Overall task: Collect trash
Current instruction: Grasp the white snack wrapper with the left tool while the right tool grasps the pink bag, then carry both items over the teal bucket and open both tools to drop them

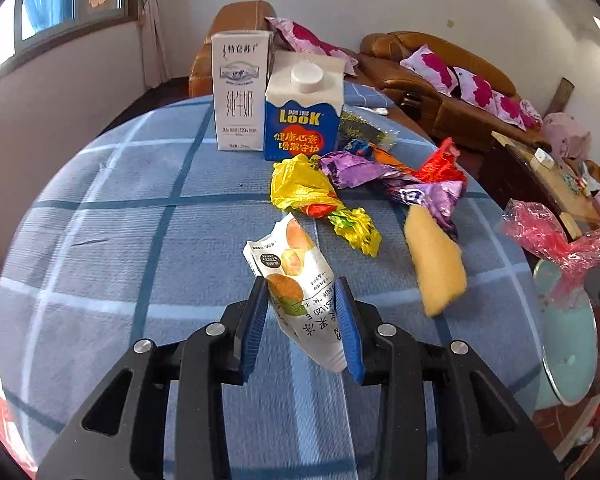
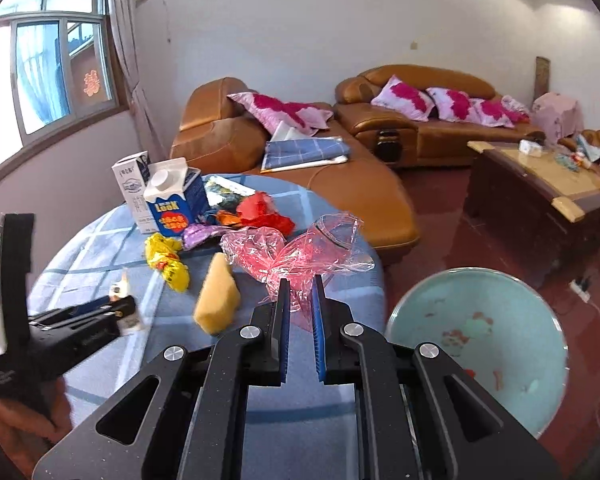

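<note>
The left gripper (image 1: 302, 288) is nearly closed, and its blue pads press on a white snack packet (image 1: 296, 276) that stands tilted over the blue checked tablecloth (image 1: 140, 240). The right gripper (image 2: 300, 292) is closed tight on a crumpled pink cellophane wrapper (image 2: 296, 252), near the right edge of the table. Just beside this edge, lower, stands a pale green basin (image 2: 480, 344). Between the two grippers lie a yellow sponge (image 1: 434, 264), a yellow wrapper (image 1: 320, 200) and a purple wrapper (image 1: 400, 188); two cartons (image 1: 272, 100) stand behind. The left half of the cloth is free.
</note>
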A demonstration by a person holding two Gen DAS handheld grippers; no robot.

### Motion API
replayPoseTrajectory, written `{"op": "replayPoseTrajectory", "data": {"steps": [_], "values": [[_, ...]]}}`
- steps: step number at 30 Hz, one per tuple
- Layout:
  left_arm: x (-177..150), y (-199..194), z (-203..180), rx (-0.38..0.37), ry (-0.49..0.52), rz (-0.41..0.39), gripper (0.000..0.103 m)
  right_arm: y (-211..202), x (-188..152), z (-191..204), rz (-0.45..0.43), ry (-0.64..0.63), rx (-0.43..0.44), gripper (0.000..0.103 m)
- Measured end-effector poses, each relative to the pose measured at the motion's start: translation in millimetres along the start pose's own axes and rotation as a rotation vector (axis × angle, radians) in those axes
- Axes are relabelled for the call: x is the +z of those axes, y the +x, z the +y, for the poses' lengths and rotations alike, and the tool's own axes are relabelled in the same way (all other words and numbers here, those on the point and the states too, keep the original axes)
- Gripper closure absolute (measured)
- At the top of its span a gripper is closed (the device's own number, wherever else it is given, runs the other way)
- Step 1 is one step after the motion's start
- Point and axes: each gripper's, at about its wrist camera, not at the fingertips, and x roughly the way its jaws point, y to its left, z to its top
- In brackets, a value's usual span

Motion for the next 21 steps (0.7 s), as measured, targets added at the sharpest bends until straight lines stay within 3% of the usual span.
{"op": "replayPoseTrajectory", "data": {"steps": [8, 21], "values": [[-17.7, -15.6, -17.6, -0.014, 0.049, 0.013, 0.069, -22.2, -12.4, -16.4, -0.005, 0.018, -0.042, 0.092], [-33.5, -63.3, -72.8, -0.070, 0.153, -0.068, 0.068, -63.0, -37.1, -47.7, -0.044, 0.032, -0.138, 0.092]]}}
